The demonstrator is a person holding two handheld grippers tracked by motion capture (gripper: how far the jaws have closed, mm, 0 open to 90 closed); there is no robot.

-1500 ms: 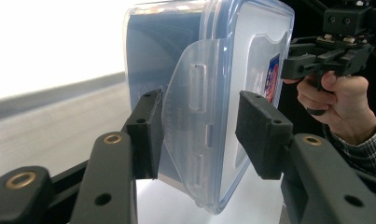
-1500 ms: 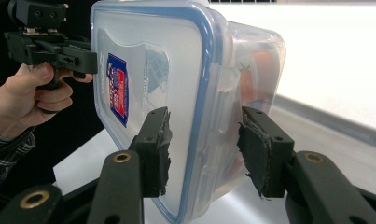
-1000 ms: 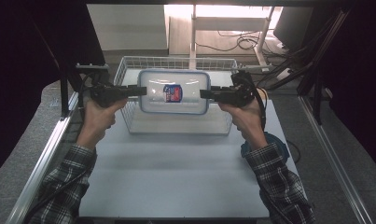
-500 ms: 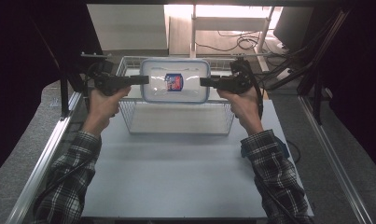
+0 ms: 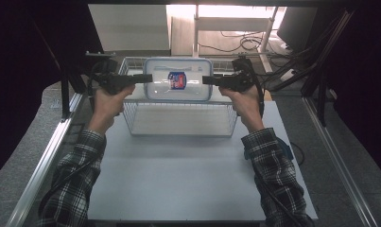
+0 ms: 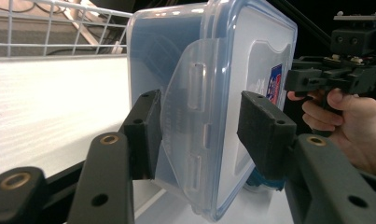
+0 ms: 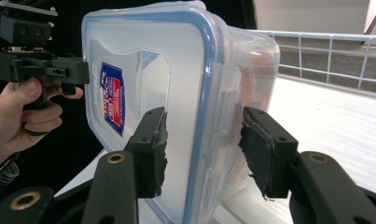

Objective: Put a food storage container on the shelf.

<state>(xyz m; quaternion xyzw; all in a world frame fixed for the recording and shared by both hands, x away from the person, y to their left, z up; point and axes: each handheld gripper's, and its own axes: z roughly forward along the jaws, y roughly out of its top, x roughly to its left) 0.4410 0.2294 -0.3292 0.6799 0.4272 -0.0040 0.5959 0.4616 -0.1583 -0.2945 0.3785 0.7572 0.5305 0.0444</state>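
My clear lidded box (image 5: pixel 177 79) hangs over the wire basket's (image 5: pixel 178 120) twelve-o'clock rim. I've got left tongs (image 5: pixel 148 78) at nine and right tongs (image 5: pixel 206 80) at three pinching its ends, keeping it level.

My right gripper (image 7: pixel 202 149) — pads astride the clear blue-rimmed container (image 7: pixel 176 93); other gripper (image 7: pixel 31 60) upper left; wire basket (image 7: pixel 330 51) upper right.

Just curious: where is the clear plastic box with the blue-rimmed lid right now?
The clear plastic box hangs over the white wire basket's far side, between the left gripper and the right gripper.
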